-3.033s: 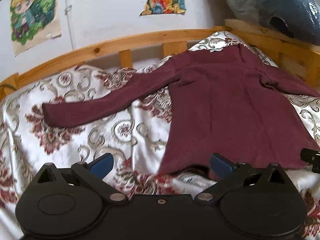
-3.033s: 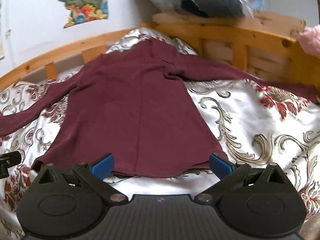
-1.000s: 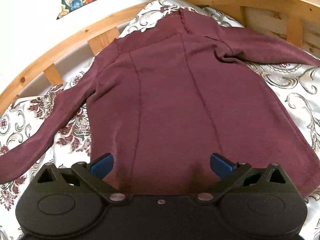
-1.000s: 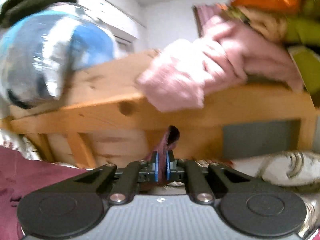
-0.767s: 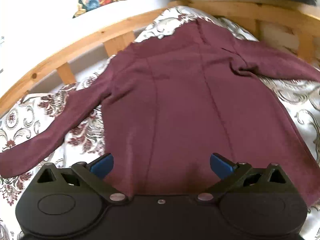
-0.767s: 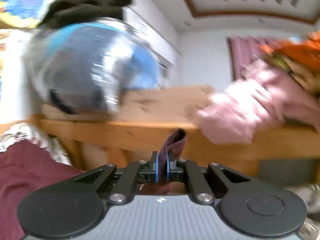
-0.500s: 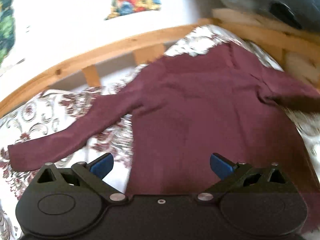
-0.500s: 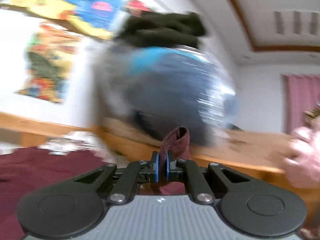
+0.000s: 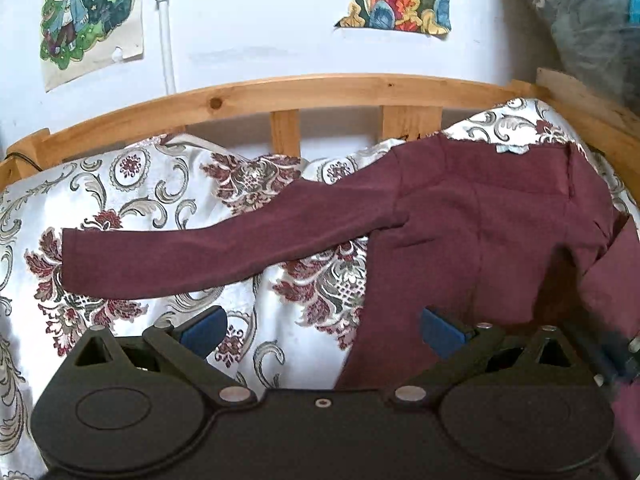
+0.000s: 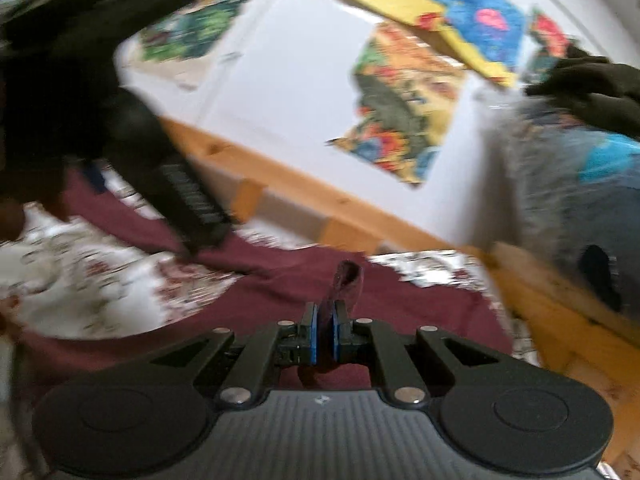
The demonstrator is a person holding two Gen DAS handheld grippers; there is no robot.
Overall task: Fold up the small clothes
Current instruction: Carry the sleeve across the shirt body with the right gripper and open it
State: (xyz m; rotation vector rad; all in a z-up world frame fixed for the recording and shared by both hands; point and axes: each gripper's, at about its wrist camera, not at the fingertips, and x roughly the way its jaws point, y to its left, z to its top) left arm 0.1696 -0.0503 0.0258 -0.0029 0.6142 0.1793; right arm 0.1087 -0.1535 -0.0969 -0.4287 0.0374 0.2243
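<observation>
I log one patterned bedspread (image 9: 120,200), white with floral scrollwork, inside a wooden bed rail (image 9: 280,92). On it lies one maroon garment (image 9: 480,240), back up, one sleeve (image 9: 200,252) stretched flat (the other lifted). My left gripper (image 9: 320,326) hovers with fingers spread and empty; my right gripper (image 10: 324,332) pinches the lifted cuff (image 10: 346,280).

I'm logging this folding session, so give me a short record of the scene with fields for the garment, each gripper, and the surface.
garment: maroon long-sleeved top, spread flat
far sleeve: stretched out sideways on the bedspread
left gripper: open, empty, above the hem
right gripper: shut on the other sleeve's cuff
surface: floral bedspread
behind: wooden bed rail
</observation>
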